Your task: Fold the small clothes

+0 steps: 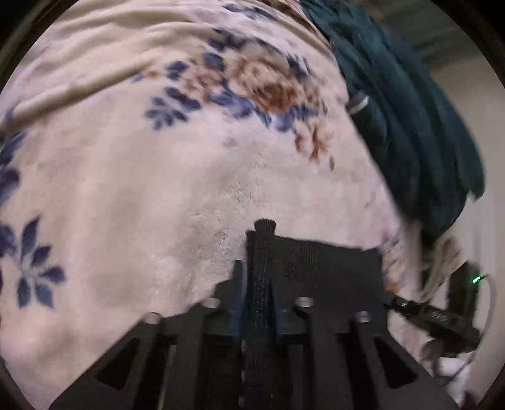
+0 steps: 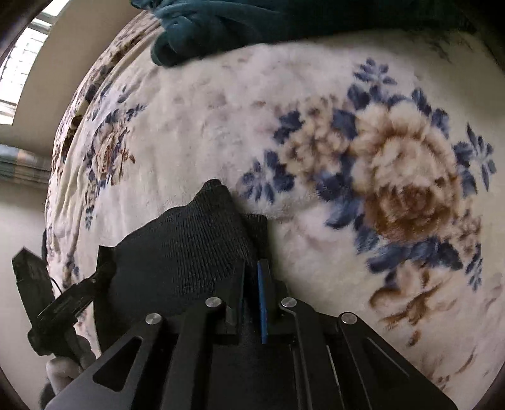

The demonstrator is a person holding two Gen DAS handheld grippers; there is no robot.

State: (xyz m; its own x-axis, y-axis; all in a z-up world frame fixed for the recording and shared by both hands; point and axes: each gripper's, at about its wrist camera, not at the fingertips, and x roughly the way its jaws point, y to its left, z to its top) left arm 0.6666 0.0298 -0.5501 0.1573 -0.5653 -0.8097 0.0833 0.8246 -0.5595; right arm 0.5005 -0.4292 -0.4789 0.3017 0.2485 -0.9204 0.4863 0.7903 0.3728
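Two grippers hold one black knit garment (image 1: 315, 261) between them, stretched over a plush cream blanket (image 1: 126, 195) printed with blue and brown flowers. Left wrist view: left gripper (image 1: 259, 284) has its jaws pressed together on a bunched edge of the garment, a rolled ridge of the knit running up between the fingers (image 1: 237, 284) and poking out above the tips. From the pinch the fabric spreads flat to the right side of the frame as a dark panel, ending in a straight edge. Right wrist view: right gripper (image 2: 254, 280) likewise clamped on the same garment (image 2: 189, 252), blue pad (image 2: 262, 302) of one finger visible against the cloth; here the knit fans out to the left and upward into a peaked fold. Ribbed texture of the fabric is clear in this view. Whether the garment touches the blanket (image 2: 221, 126) or hangs just above it cannot be told. Dark teal cloth (image 1: 410, 126) lies heaped along the blanket's far edge in the left view, and it (image 2: 221, 28) runs across the top of the right view, apart from the black piece. Window (image 2: 19, 63) with bright daylight at upper left of the right view. Blanket print is blurred in the left view.
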